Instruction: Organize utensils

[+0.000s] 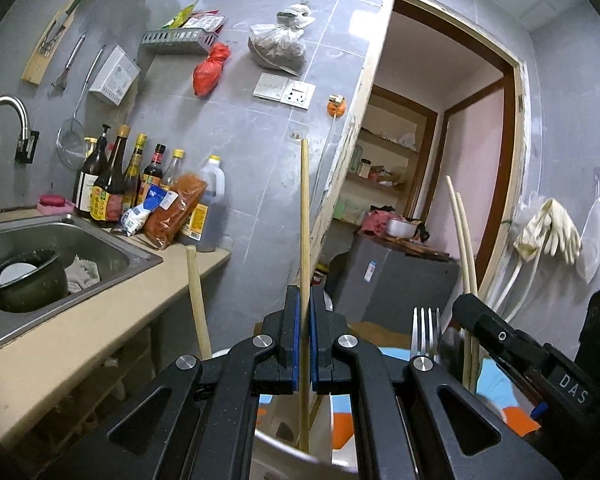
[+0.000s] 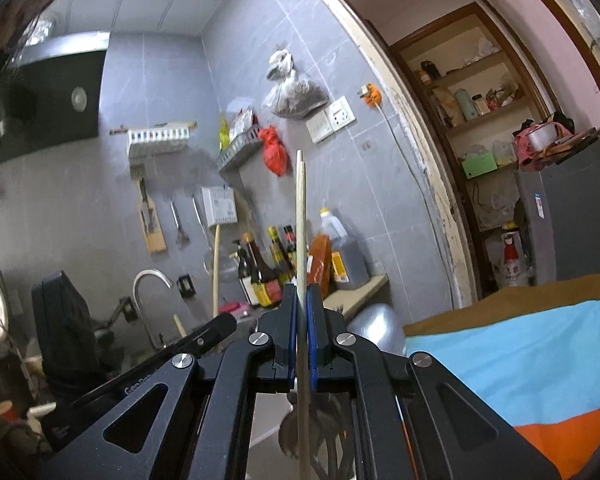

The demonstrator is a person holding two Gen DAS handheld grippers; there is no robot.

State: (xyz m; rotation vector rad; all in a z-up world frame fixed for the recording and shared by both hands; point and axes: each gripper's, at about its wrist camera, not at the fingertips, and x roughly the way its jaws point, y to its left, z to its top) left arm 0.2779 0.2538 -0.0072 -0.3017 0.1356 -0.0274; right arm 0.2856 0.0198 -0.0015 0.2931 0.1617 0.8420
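My left gripper [image 1: 305, 300] is shut on a wooden chopstick [image 1: 304, 208] that stands upright, its lower end inside a white utensil holder [image 1: 284, 450]. My right gripper [image 2: 300, 300] is shut on a pair of pale chopsticks [image 2: 300, 216], also upright; they show in the left wrist view [image 1: 462, 228] beside a steel fork [image 1: 426, 332]. The right gripper's body [image 1: 512, 344] shows at the lower right of the left wrist view. Metal spoons [image 2: 300, 436] lie below the right gripper. Another wooden handle [image 1: 198, 300] stands to the left.
A steel sink [image 1: 96, 240] with a dark pot [image 1: 24, 280] sits on the beige counter [image 1: 84, 332] at left, with sauce bottles [image 1: 112, 176] behind. A blue and orange cloth [image 2: 520, 360] covers the surface at right. A doorway [image 1: 440, 140] opens ahead.
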